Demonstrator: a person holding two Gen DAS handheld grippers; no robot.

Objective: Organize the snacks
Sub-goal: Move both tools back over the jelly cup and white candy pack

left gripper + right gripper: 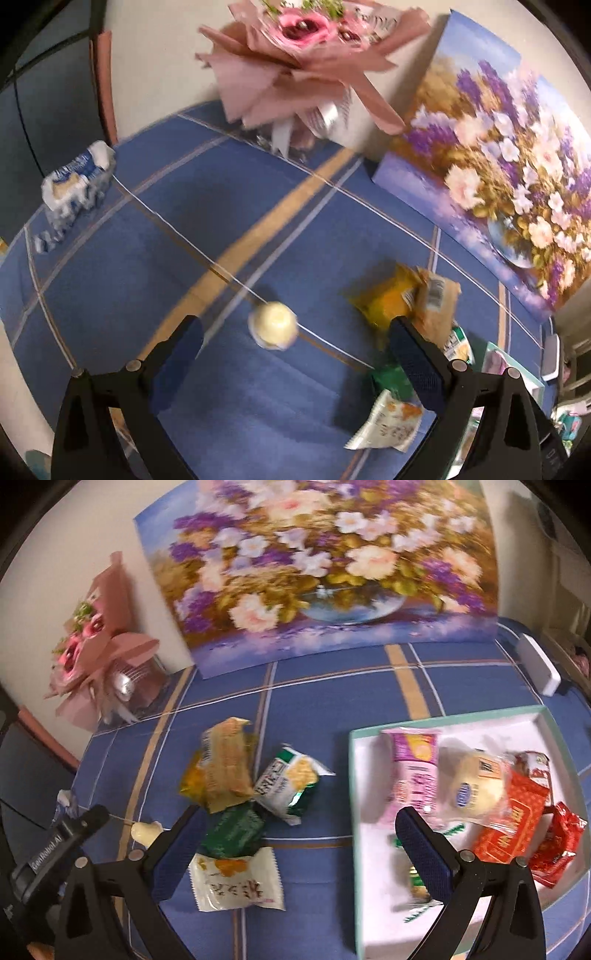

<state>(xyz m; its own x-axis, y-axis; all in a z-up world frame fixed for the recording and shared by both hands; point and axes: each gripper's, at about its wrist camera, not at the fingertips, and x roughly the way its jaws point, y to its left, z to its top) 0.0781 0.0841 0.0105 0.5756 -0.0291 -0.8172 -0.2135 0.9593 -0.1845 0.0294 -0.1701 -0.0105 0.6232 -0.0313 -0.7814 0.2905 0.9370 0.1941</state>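
Note:
A small round cream snack [273, 326] lies on the blue checked cloth between the wide-apart fingertips of my left gripper [293, 324], which is open and not touching it. To its right is a loose pile: yellow packet [384, 299], brown packet [225, 764], green-and-white cracker packet [288, 782], dark green packet [232, 830] and white packet [236, 882]. My right gripper [300, 814] is open and holds nothing, hovering between the pile and a white tray [355, 775]. The tray holds a pink packet [413, 771], a bun packet [469, 786] and red packets [513, 812].
A flower painting [314, 565] leans on the wall behind, and a pink wrapped bouquet [295, 55] stands to its left. A tissue pack [74, 184] sits at the cloth's far left edge. A white box [535, 664] lies beyond the tray.

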